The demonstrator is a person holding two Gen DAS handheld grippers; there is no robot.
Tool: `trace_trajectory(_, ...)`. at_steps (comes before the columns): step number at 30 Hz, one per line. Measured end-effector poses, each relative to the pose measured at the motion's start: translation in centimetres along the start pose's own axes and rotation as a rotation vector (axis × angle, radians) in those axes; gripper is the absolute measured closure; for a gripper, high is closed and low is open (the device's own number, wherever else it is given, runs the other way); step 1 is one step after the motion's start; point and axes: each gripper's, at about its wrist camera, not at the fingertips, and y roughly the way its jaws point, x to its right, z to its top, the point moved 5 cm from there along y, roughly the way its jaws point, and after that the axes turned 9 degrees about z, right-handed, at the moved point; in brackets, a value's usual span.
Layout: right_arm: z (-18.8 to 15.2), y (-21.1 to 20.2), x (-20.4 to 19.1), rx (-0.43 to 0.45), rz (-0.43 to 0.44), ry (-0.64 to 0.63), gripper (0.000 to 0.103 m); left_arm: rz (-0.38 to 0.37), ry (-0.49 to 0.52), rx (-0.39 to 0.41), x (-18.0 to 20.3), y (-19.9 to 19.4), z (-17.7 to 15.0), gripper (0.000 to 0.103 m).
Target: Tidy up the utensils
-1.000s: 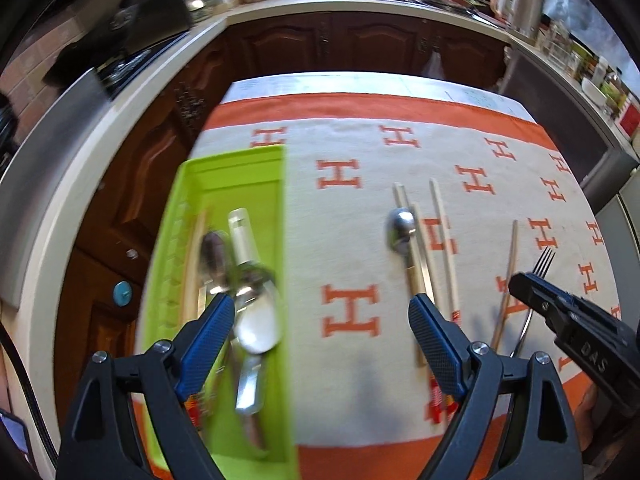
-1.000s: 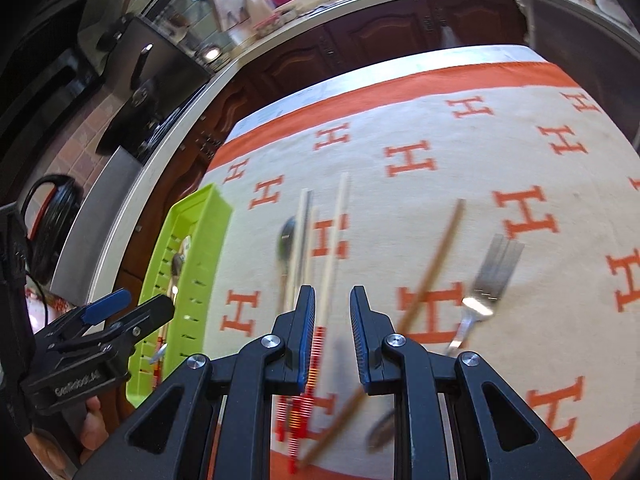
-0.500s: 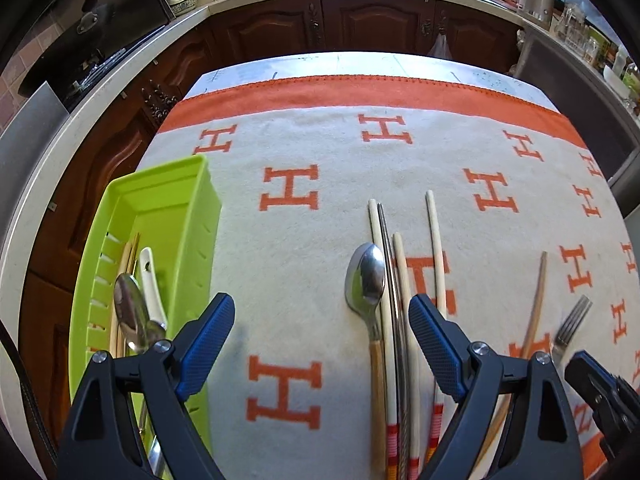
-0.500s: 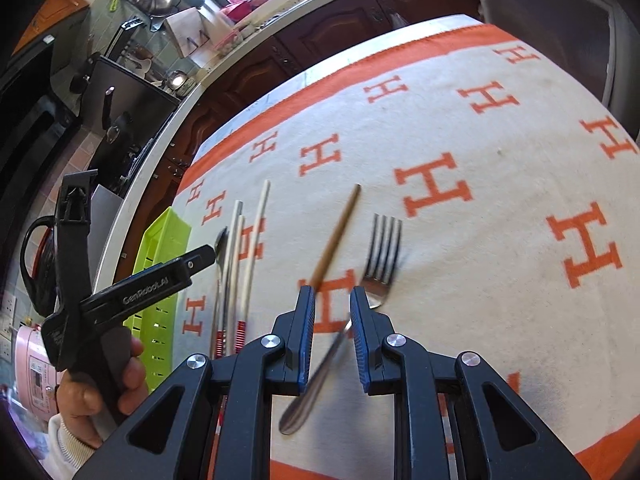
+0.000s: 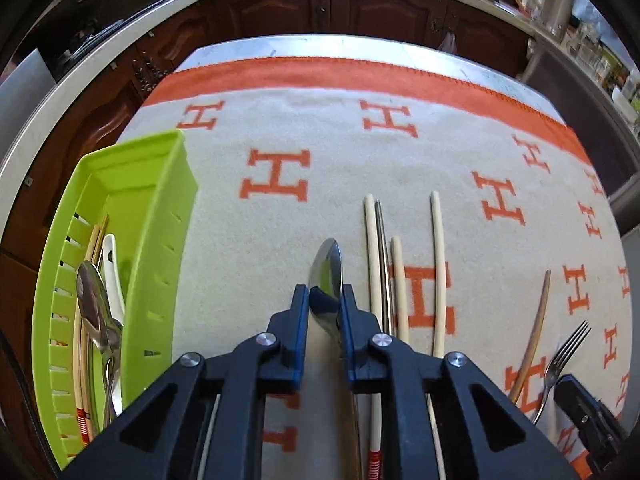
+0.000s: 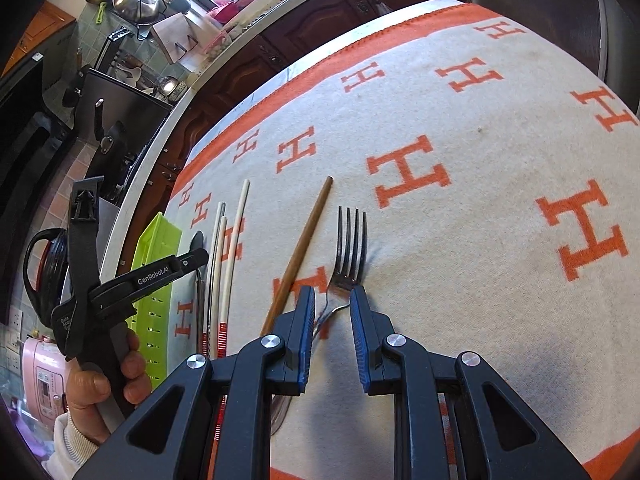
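Our left gripper [image 5: 325, 293] pinches the spoon [image 5: 328, 270] at its bowl's rear, on the cloth [image 5: 304, 132] beside the chopsticks [image 5: 373, 248]. Our right gripper [image 6: 333, 295] stands narrowly parted, straddling the fork [image 6: 351, 240] neck without clamping it. The tray [image 5: 160, 232] sits left.

Spoon [image 5: 328, 276] handle hidden beneath the left gripper [image 5: 325, 294], chopsticks' [image 5: 374, 264] near ends lost under its frame, fork [image 6: 351, 248] handle mostly covered by the right gripper [image 6: 333, 294], tray [image 5: 160, 248] contents partly screened by its wall.
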Motion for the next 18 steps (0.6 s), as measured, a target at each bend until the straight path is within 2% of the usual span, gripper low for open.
trace_trajectory(6, 0.0, -0.3, 0.1, 0.006, -0.012, 0.003, 0.085, 0.007, 0.002, 0.025, 0.1, 0.2, 0.2, 0.09)
trace_trajectory(11, 0.1, -0.7, 0.3, 0.036, -0.047, 0.008, 0.081, 0.014, 0.011, 0.055, 0.1, 0.3, 0.4, 0.098)
trace_trajectory(13, 0.4, -0.7, 0.3, 0.055, -0.061, 0.004, 0.079, 0.004, 0.008, 0.047, -0.1, 0.3, 0.4, 0.101)
trace_trajectory(18, 1.5, 0.3, 0.1, 0.081, -0.093, -0.036, 0.078, -0.041, -0.009, 0.008, -0.6, -0.1, 0.0, 0.101)
